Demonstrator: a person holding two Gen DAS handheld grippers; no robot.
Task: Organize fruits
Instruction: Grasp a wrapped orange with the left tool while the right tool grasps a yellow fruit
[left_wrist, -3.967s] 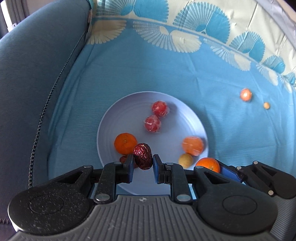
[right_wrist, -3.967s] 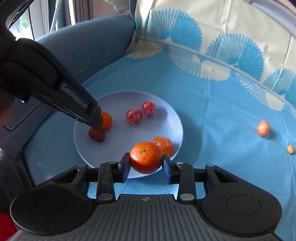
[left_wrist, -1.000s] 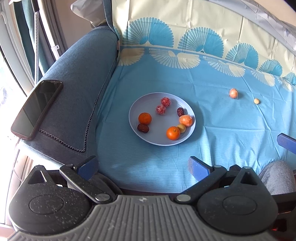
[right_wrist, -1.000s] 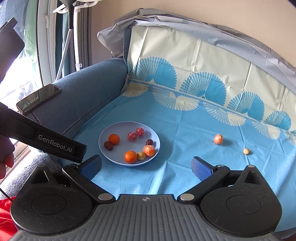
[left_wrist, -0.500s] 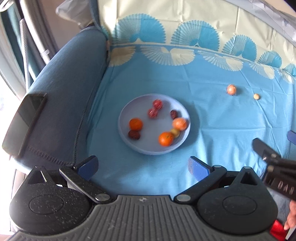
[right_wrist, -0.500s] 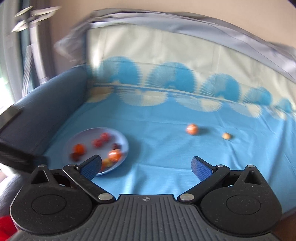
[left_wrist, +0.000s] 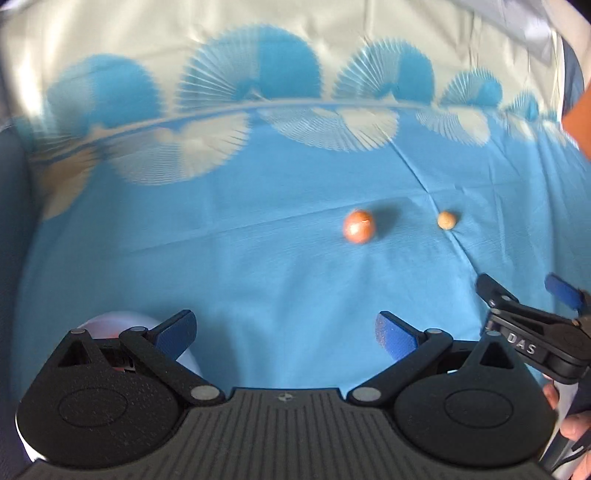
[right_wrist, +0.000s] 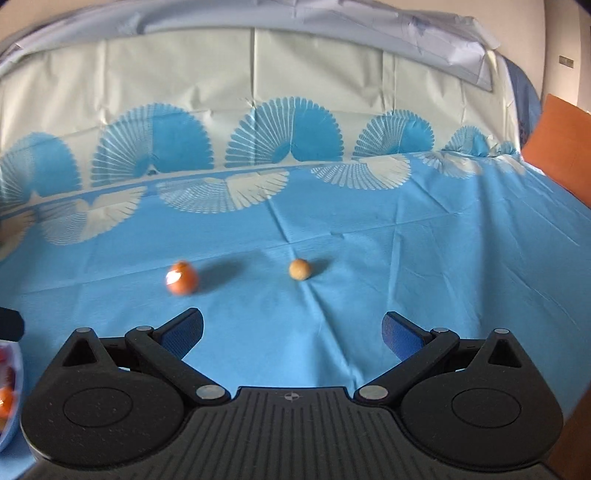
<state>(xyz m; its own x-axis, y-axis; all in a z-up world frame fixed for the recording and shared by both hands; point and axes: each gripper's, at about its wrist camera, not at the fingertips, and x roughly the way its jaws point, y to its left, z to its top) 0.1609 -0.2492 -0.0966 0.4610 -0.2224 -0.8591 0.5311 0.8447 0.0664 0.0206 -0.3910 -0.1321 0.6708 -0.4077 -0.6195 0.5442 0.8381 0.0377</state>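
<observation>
Both grippers, left (left_wrist: 284, 330) and right (right_wrist: 292, 332), gape empty, heading for two stray fruits mid-cloth: an orange fruit (right_wrist: 181, 277) and a small tan one (right_wrist: 299, 269). Next: close on one, carry to the plate (right_wrist: 11, 406).

Blue cloth (right_wrist: 369, 229) with white fan print: thin, smooth, faint sheen, sharp fold creases, fine wrinkles lower centre of frame. Orange fruit (right_wrist: 181, 277): shiny film-like wrap, bright glare spot on left side. Small tan fruit (right_wrist: 299, 269): matt, dull skin. Left gripper (left_wrist: 284, 330) and right gripper (right_wrist: 292, 332): matt black plastic, grainy speckled texture on round housings, ribbed panel at centre, small bare-metal pivot pins; finger pads (right_wrist: 397, 336) blue, finely rough. Plate (right_wrist: 11, 410), lower left edge: pale, smooth, glossy rim.
</observation>
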